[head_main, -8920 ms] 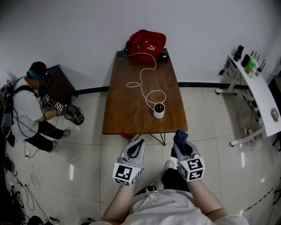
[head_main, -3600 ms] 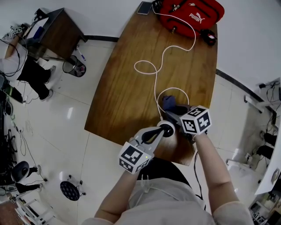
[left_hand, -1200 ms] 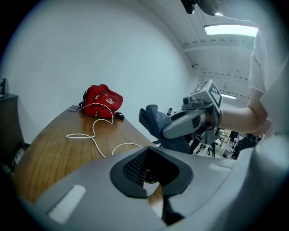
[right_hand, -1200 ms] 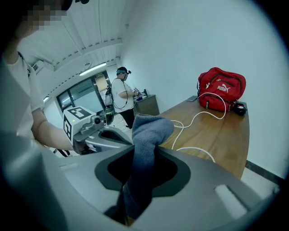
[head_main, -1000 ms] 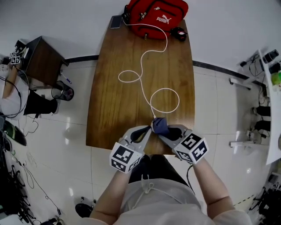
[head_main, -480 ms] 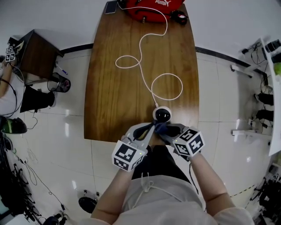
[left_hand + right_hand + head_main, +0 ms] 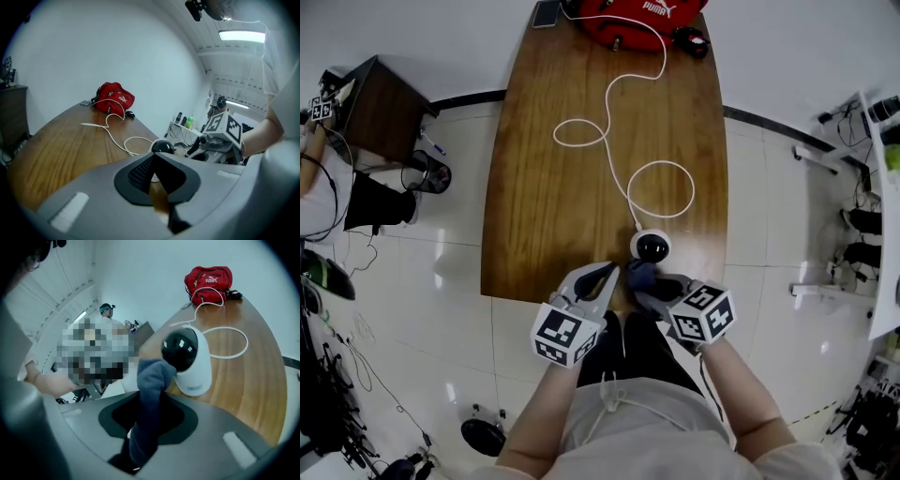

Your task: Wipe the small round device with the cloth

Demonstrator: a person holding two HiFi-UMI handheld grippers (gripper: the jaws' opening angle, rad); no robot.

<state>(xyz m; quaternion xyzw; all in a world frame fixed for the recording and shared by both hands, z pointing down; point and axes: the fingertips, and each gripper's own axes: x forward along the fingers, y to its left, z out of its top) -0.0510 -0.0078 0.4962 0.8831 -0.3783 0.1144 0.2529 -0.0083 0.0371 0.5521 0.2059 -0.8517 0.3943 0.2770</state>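
The small round device (image 7: 651,247), a white body with a black dome face, stands near the table's front edge with its white cable (image 7: 619,159) running back. My right gripper (image 7: 649,284) is shut on a dark blue cloth (image 7: 639,275). In the right gripper view the cloth (image 7: 149,394) sticks up between the jaws, its tip right beside the device (image 7: 187,359). My left gripper (image 7: 607,274) sits just left of the cloth, shut and empty. From the left gripper view, the left gripper (image 7: 153,156) shows closed jaws, the device (image 7: 162,146) beyond them.
The brown wooden table (image 7: 544,187) carries a red bag (image 7: 652,19), a phone (image 7: 547,13) and a small black object (image 7: 692,39) at its far end. A dark side cabinet (image 7: 380,108) and a seated person (image 7: 323,187) are at left; a white desk (image 7: 881,216) at right.
The cloth lay over the device a second ago; both grippers have since drawn back toward me, and the device's black face now shows in full.
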